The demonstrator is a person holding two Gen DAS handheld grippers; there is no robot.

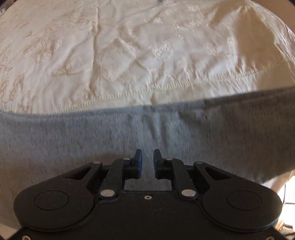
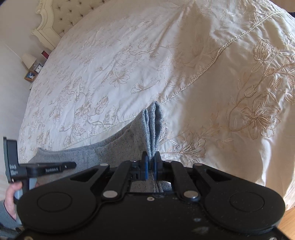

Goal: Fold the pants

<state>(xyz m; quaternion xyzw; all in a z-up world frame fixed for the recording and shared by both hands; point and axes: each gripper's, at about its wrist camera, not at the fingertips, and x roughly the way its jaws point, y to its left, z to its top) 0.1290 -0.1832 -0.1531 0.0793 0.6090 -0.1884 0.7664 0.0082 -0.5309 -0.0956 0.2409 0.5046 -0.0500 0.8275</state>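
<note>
Grey knit pants (image 1: 92,140) lie stretched across the near edge of the bed, filling the lower half of the left wrist view. My left gripper (image 1: 147,157) hovers over the pants with its jaws a small gap apart and nothing between them. In the right wrist view my right gripper (image 2: 151,161) is shut on a bunched fold of the pants (image 2: 154,125), which stands up between the fingers. The rest of the pants (image 2: 110,149) trails to the left. The left gripper's body (image 2: 36,169) shows at the left edge, held by a hand.
A cream embroidered bedspread (image 2: 129,64) covers the bed, with a stitched hem (image 1: 166,86) just beyond the pants. A tufted headboard (image 2: 60,16) and a nightstand with a lamp (image 2: 29,59) stand at the far left. Wooden floor (image 2: 289,221) shows at lower right.
</note>
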